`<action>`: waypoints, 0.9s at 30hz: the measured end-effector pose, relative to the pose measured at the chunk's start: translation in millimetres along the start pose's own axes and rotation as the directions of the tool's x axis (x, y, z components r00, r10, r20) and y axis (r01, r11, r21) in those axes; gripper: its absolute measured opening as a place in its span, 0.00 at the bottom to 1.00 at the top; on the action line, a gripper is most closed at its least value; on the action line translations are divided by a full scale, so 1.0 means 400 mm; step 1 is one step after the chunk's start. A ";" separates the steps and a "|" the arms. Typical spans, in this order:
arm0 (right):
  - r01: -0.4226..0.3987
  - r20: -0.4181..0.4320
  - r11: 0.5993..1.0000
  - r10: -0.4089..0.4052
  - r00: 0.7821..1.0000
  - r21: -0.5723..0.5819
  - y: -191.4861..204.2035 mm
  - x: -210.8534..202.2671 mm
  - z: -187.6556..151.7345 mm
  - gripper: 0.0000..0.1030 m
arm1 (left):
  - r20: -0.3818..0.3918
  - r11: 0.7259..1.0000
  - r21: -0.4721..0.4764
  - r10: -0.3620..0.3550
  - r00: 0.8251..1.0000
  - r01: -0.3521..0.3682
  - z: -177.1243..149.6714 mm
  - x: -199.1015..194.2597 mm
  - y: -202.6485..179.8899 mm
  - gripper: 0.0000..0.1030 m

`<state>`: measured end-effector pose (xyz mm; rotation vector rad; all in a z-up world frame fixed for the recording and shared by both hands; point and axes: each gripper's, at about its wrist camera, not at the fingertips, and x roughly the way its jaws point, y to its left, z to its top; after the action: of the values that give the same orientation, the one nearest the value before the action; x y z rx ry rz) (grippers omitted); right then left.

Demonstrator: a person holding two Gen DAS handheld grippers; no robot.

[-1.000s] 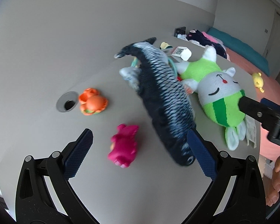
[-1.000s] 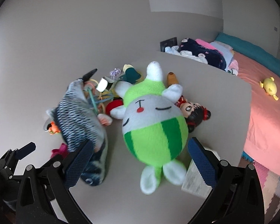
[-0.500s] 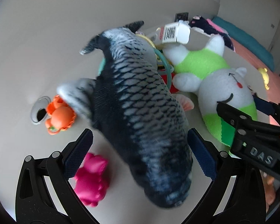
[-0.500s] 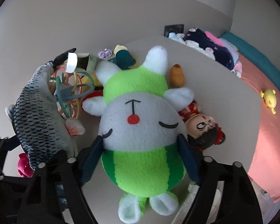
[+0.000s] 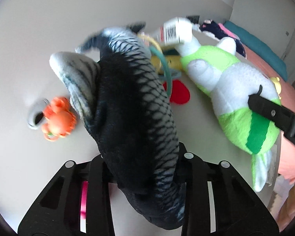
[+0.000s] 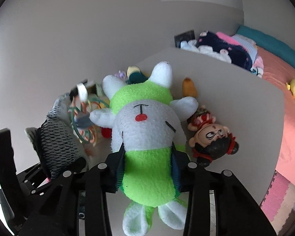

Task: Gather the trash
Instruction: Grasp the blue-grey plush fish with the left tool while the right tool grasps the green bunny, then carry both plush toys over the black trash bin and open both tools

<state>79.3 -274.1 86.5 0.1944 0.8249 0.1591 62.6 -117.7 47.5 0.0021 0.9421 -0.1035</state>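
A dark blue and grey scaled fish plush (image 5: 131, 102) lies on the white table (image 5: 29, 167) and fills the left wrist view. My left gripper (image 5: 141, 163) is closing around its head end, and the body bulges between the jaws. A green and white animal plush (image 6: 145, 129) lies on its back beside the fish plush (image 6: 55, 137). My right gripper (image 6: 147, 167) is closing on its green belly, and the pads dent the fabric on both sides. In the left wrist view the same animal plush (image 5: 226, 74) shows with a finger of the right gripper against it.
An orange crab toy (image 5: 59, 116) sits by a cable hole (image 5: 34, 116). A barcoded white box (image 5: 175, 31) and coloured rings (image 6: 84, 125) lie behind the fish. A doll (image 6: 212, 137) lies right of the green plush. A bed (image 6: 285, 118) stands beyond the table edge.
Both grippers moved forward over their plush toys and their jaws narrowed from wide open. The fish now sits between the left jaws, the green plush between the right.
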 end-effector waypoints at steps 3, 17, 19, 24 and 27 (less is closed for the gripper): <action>-0.002 0.053 1.000 0.002 0.999 0.012 -0.002 -0.048 0.007 0.39 | 0.063 1.000 -0.009 0.017 0.998 -0.017 -0.014 -0.062 0.016 0.29; 0.015 0.177 0.998 -0.024 0.984 0.053 -0.124 -0.281 -0.052 0.41 | 0.252 0.996 0.078 -0.055 0.966 0.036 -0.053 -0.333 -0.047 0.28; 0.026 0.184 0.997 -0.038 0.982 0.069 -0.153 -0.300 -0.069 0.41 | 0.248 0.992 0.108 -0.086 0.965 0.060 -0.068 -0.345 -0.092 0.28; 0.077 0.198 0.989 -0.102 0.975 0.126 -0.264 -0.376 -0.139 0.42 | 0.206 0.969 0.213 -0.170 0.964 0.126 -0.112 -0.339 -0.257 0.28; 0.121 0.192 0.979 -0.152 0.970 0.162 -0.339 -0.419 -0.186 0.43 | 0.168 0.944 0.280 -0.226 0.959 0.173 -0.095 -0.292 -0.393 0.28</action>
<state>-78.9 -433.8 124.9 0.2885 0.6438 -0.0524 -50.3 -262.2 126.2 0.1395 0.7210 -0.4113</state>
